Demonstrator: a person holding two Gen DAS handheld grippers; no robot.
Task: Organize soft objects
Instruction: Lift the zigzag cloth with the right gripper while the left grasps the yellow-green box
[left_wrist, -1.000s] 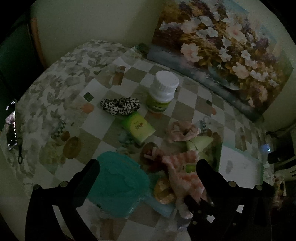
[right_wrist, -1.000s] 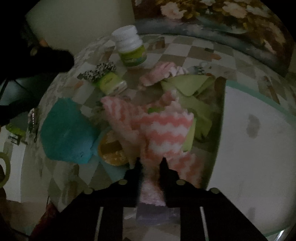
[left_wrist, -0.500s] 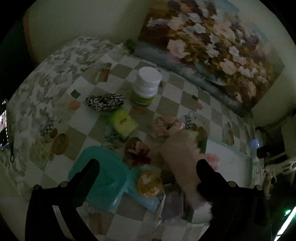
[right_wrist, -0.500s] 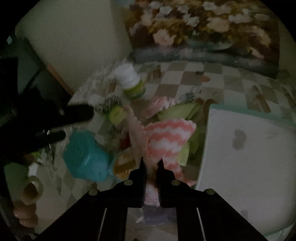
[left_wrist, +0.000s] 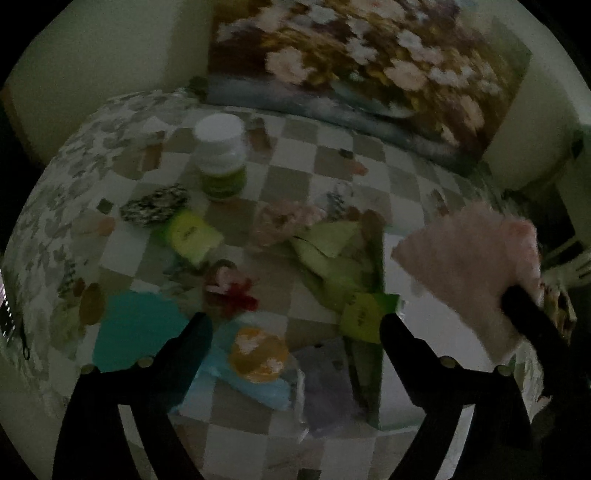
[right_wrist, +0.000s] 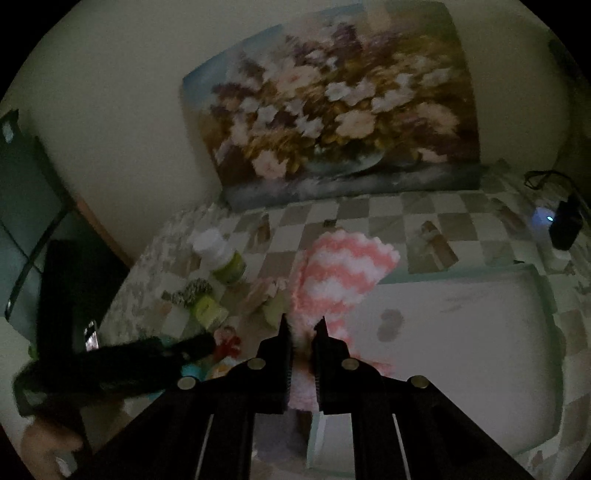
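My right gripper (right_wrist: 303, 326) is shut on a pink-and-white zigzag cloth (right_wrist: 340, 269) and holds it lifted above the white tray (right_wrist: 461, 332). The cloth (left_wrist: 469, 266) also shows in the left wrist view, hanging at the right. My left gripper (left_wrist: 295, 321) is open and empty above the table. Below it lie a green cloth (left_wrist: 332, 254), a pink cloth (left_wrist: 280, 221), a leopard scrunchie (left_wrist: 155, 205), a red-pink soft piece (left_wrist: 232, 288) and a teal cloth (left_wrist: 136, 328).
A white-capped bottle (left_wrist: 221, 155) and a yellow-green tube (left_wrist: 192, 234) sit on the checkered tablecloth (left_wrist: 295, 147). A round orange item (left_wrist: 258, 354) lies near my left gripper. A flower painting (right_wrist: 332, 122) leans on the wall. A dark device (right_wrist: 565, 221) sits far right.
My right gripper has lifted the zigzag cloth off the pile and carried it up and right, over the white tray. The left gripper drew back and stays open.
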